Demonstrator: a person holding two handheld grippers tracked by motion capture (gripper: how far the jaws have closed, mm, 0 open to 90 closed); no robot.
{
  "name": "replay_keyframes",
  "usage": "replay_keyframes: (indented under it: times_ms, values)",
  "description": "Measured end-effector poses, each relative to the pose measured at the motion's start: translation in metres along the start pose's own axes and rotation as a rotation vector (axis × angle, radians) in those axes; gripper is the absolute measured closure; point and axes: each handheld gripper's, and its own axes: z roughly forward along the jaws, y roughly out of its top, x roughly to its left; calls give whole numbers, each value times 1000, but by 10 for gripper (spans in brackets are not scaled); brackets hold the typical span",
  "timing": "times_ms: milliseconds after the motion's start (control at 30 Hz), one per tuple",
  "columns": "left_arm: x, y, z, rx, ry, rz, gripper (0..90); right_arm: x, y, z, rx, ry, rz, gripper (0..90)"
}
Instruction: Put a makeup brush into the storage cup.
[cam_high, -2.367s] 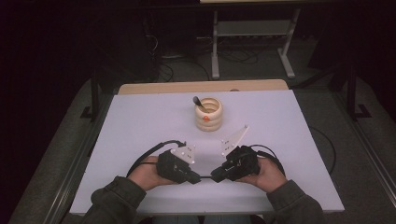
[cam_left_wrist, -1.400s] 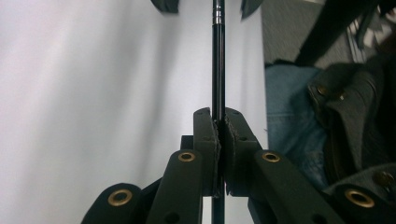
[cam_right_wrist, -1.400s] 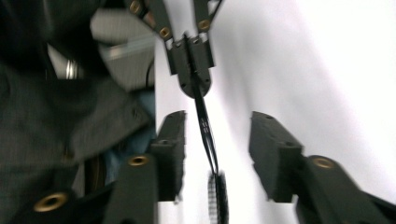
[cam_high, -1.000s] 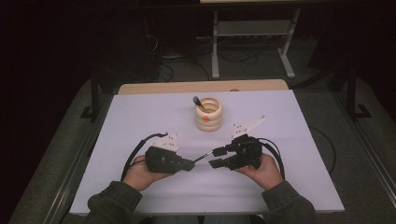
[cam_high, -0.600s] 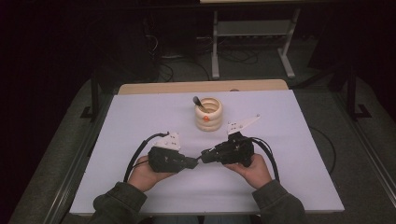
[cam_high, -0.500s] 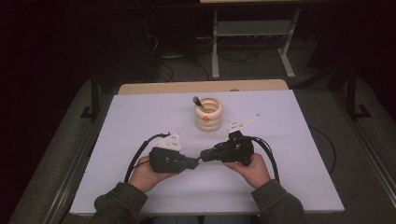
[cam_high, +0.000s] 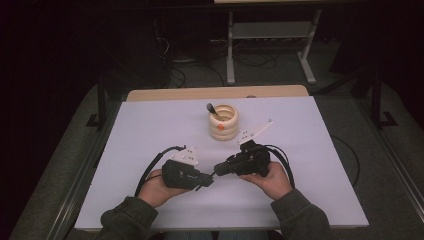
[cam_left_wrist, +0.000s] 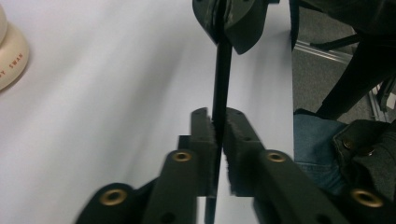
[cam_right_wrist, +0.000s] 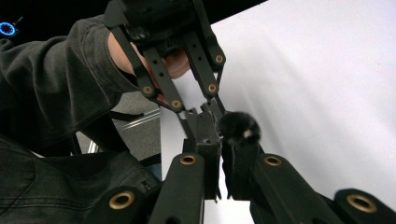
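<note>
- Change: a couple of seconds ago the two grippers were apart, each on its own side; now they have swung inward and meet tip to tip over the near middle of the counter (cam_high: 150, 130).
- The left gripper (cam_high: 210, 179) and right gripper (cam_high: 217, 170) are joined by a thin black stick (cam_left_wrist: 222, 70), held just above the counter between the person's hands.
- Left gripper fingers (cam_left_wrist: 205, 135): pressed together on the stick, which runs straight up between the pads.
- Right gripper fingers (cam_right_wrist: 198, 163): nearly shut. The left gripper view shows them clamped on the far end of the stick, so both ends look pinched.
- Likely meaning: a handover from one gripper to the other, or a two-ended hold. Neither side has let go yet.
- Stick: slim, straight, rigid, matte black. It has a fuzzy black tip (cam_right_wrist: 239, 127) with a pale speck, soft like a brush.
- Holder (cam_high: 223, 122): cream, glossy, stacked-ring shape with an orange dot. It stands well beyond the grippers, with a dark-headed tool (cam_high: 211, 107) leaning in it.
- Counter: smooth, matte, pale lilac-white.
</note>
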Motion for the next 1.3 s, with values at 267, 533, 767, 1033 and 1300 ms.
replay_keyframes:
  times_ms: [267,533,767,1033,1300]
  values:
    - [2,1,-3,-24,29,-8,850,2,3,0,-38,-22,4,771]
    - [3,2,-3,-46,34,-14,848,1,4,-1,-95,-27,24,807]
    - [2,2,-2,-15,37,-36,759,1,6,-2,-39,-39,19,846]
    - [3,-5,-11,-19,76,-69,703,-5,8,-9,41,-102,28,846]
    - [2,-14,-18,-26,92,-99,660,-10,12,-19,77,-149,37,847]
